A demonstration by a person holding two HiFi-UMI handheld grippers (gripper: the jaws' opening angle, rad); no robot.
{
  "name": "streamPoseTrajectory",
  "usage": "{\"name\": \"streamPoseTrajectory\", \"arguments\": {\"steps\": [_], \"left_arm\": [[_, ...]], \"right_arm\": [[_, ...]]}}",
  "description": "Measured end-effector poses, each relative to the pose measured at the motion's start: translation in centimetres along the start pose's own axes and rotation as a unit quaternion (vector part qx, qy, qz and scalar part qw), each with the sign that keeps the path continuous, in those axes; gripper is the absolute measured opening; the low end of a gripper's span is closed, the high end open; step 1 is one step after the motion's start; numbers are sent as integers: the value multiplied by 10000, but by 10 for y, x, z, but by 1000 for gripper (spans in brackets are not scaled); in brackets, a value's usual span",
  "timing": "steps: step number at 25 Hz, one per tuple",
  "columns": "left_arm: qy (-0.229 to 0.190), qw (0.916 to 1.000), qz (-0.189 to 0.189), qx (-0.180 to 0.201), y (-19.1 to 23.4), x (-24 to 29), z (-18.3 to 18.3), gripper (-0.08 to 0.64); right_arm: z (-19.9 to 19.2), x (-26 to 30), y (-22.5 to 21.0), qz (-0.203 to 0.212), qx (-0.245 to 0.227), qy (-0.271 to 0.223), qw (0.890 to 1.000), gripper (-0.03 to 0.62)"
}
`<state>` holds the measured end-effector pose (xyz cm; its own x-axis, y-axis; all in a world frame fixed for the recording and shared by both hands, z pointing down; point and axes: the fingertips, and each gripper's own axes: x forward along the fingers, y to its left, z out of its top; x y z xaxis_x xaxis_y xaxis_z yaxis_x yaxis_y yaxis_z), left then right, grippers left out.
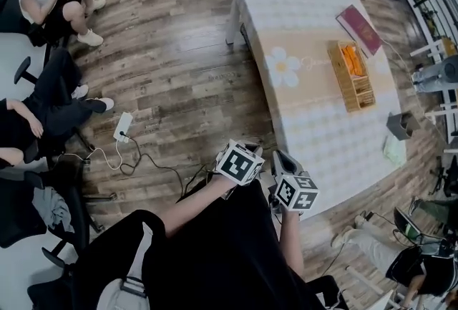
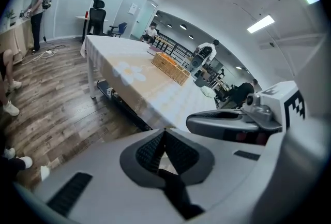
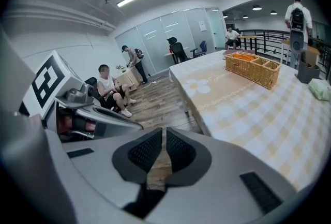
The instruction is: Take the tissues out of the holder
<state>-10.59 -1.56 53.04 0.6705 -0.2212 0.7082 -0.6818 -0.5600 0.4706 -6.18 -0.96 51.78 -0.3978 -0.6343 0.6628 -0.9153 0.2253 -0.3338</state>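
A wicker basket [image 1: 351,76] with compartments stands on the checked tablecloth [image 1: 322,122] at the far right of the table; orange packs [image 1: 352,58] fill its far end. The same basket [image 3: 253,69] appears in the right gripper view, and again as a basket [image 2: 169,66] in the left gripper view. A grey holder [image 1: 401,124] and a pale green crumpled sheet [image 1: 393,149] lie nearer, by the table's right edge. Both grippers hover side by side at the table's near left corner, well short of the basket. My left gripper [image 2: 164,132] is shut and holds nothing. My right gripper [image 3: 163,132] is likewise shut on nothing.
A maroon book [image 1: 359,28] lies beyond the basket. People sit on chairs [image 1: 50,1] at the far left, and a power strip [image 1: 123,126] with a cable lies on the wooden floor. A person with a backpack [image 3: 296,16] stands beyond the table.
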Motion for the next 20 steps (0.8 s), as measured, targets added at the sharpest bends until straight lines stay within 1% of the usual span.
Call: {"name": "streamPoseTrajectory", "arguments": {"steps": [4, 8, 11, 13, 16, 20], "left_arm": [[-41, 9999, 156, -38, 3, 1, 7, 0], [-37, 9995, 317, -11, 1, 6, 19, 0], [-63, 9996, 266, 38, -10, 22, 33, 0], [-73, 9996, 238, 104, -19, 33, 44, 0], [-21, 9994, 295, 187, -33, 49, 57, 0], [35, 9981, 313, 522, -51, 76, 76, 0]], "right_arm": [[6, 4, -3, 132, -52, -30, 9999, 17], [13, 3, -19, 146, -82, -51, 9998, 17], [24, -3, -41, 102, -50, -166, 9998, 17], [30, -8, -58, 71, -15, -237, 9997, 17], [34, -17, -84, 42, 48, -291, 9996, 17], [43, -27, -117, -31, 134, -457, 9989, 18]]}}
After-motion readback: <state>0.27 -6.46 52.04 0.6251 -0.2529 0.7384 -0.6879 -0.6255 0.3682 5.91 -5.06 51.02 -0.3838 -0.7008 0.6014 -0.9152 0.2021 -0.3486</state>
